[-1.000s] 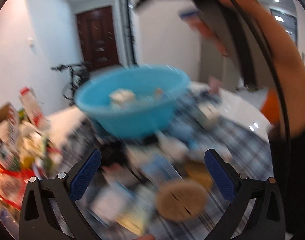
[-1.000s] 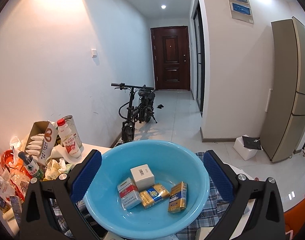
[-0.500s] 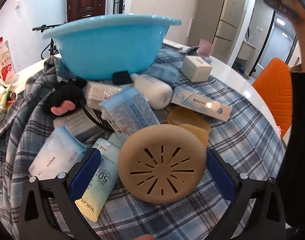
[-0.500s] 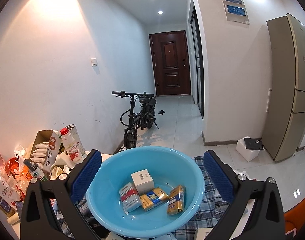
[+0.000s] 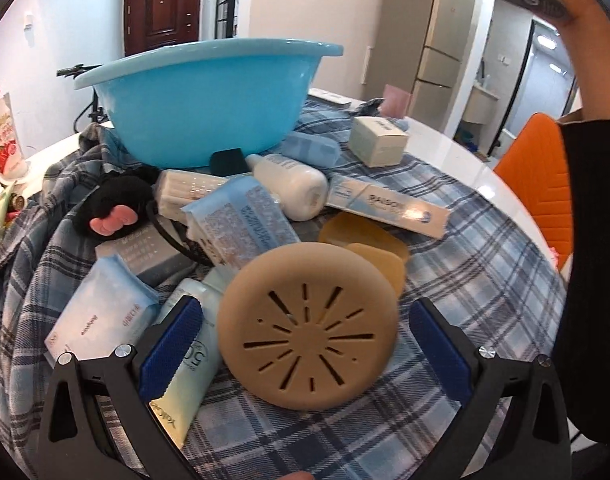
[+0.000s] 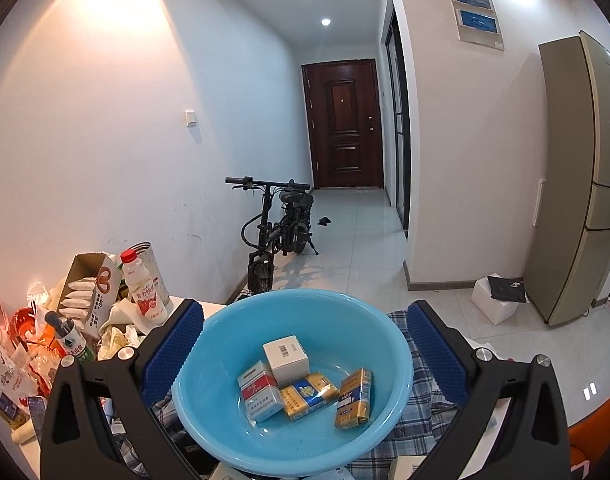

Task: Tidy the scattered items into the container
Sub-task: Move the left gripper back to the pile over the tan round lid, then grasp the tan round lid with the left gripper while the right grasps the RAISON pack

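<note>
Left wrist view: the tan disc (image 5: 307, 326) is framed by the wide-spread left gripper (image 5: 305, 340); beyond it, packets crowd the basin (image 5: 209, 100). The right gripper (image 6: 305, 354) is held wide above the basin.

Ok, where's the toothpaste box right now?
In the left wrist view the toothpaste box lies flat on the plaid cloth, right of centre, between the white bottle and the amber soap dishes, in front of the blue basin.

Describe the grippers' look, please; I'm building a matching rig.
Both the left hand-held gripper and right hand-held gripper have matte black angular frames with triangular cutouts, silver screw heads, and ribbed blue pads on the fingers.
</note>
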`<state>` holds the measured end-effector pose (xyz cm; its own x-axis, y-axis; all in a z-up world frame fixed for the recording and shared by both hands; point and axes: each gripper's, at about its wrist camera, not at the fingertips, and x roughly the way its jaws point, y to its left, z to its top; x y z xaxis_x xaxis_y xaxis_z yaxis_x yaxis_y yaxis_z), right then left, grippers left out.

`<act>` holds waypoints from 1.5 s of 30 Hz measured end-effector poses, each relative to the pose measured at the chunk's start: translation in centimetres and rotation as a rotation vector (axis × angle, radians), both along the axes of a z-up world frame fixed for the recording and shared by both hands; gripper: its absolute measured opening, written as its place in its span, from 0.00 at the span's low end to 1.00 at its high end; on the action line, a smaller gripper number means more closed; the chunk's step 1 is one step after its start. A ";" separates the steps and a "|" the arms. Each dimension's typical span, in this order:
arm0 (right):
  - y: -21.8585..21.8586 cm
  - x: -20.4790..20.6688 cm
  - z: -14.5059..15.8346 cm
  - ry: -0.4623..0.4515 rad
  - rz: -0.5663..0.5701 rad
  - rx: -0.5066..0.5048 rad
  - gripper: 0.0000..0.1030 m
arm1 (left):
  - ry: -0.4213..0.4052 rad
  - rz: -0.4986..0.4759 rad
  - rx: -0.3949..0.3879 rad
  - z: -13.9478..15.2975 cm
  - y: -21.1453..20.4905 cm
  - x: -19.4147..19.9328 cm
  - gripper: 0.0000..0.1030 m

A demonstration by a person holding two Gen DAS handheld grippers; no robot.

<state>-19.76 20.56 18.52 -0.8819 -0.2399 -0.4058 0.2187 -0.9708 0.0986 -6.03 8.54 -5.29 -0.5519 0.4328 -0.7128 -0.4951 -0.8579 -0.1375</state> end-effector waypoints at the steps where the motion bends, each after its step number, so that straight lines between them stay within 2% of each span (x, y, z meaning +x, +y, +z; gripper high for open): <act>1: 0.0 0.0 0.0 0.000 0.000 0.000 1.00 | -0.001 0.002 0.006 0.1 -0.1 0.0 0.99; 2: -0.1 -0.1 0.0 -0.001 0.001 -0.002 1.00 | 0.002 0.005 0.012 0.1 -0.2 0.0 0.93; 3: -0.1 0.0 0.0 0.000 0.001 -0.001 1.00 | 0.009 0.009 0.016 0.3 -0.3 0.0 0.80; 4: -0.2 0.0 0.0 0.000 0.002 0.002 1.00 | 0.012 0.010 0.023 0.4 -0.4 0.0 0.77; 15: -0.4 0.2 0.2 0.010 0.004 0.018 1.00 | -0.004 0.022 0.065 0.5 -1.0 0.2 0.75; 19: -0.2 1.2 0.4 0.033 0.001 0.077 1.00 | 0.014 0.030 0.110 0.9 -1.9 0.6 0.75; 22: 0.2 2.0 -0.6 -0.007 0.036 0.108 1.00 | 0.028 0.014 0.135 1.2 -2.1 1.1 0.75; 25: 0.6 4.3 -3.3 -0.049 0.206 0.149 1.00 | 0.043 -0.006 0.160 1.7 -2.3 1.5 0.75; 28: 2.0 6.5 -8.7 -0.149 0.361 0.186 1.00 | 0.060 -0.005 0.168 2.0 -2.4 1.7 0.75; 32: 5.1 7.6 -16.8 -0.325 0.446 0.191 1.00 | 0.060 -0.003 0.177 2.1 -2.6 1.6 0.75; 35: 7.7 6.9 -21.1 -0.427 0.457 0.120 1.00 | 0.062 0.002 0.166 2.0 -2.5 1.6 0.75; 38: 9.9 6.7 -22.9 -0.468 0.505 0.001 1.00 | 0.061 0.006 0.153 1.8 -2.5 1.6 0.75; 41: 11.3 6.9 -23.0 -0.449 0.590 -0.102 1.00 | 0.052 0.010 0.152 1.7 -2.5 1.5 0.75; 45: 11.2 7.0 -23.2 -0.471 0.657 -0.130 1.00 | 0.041 0.014 0.156 1.6 -2.6 1.3 0.75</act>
<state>-12.81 31.78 -4.67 -0.2893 -0.7187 -0.6323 0.6464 -0.6339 0.4247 -4.74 5.96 -3.69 -0.5858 0.5289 -0.6141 -0.4916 -0.8343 -0.2496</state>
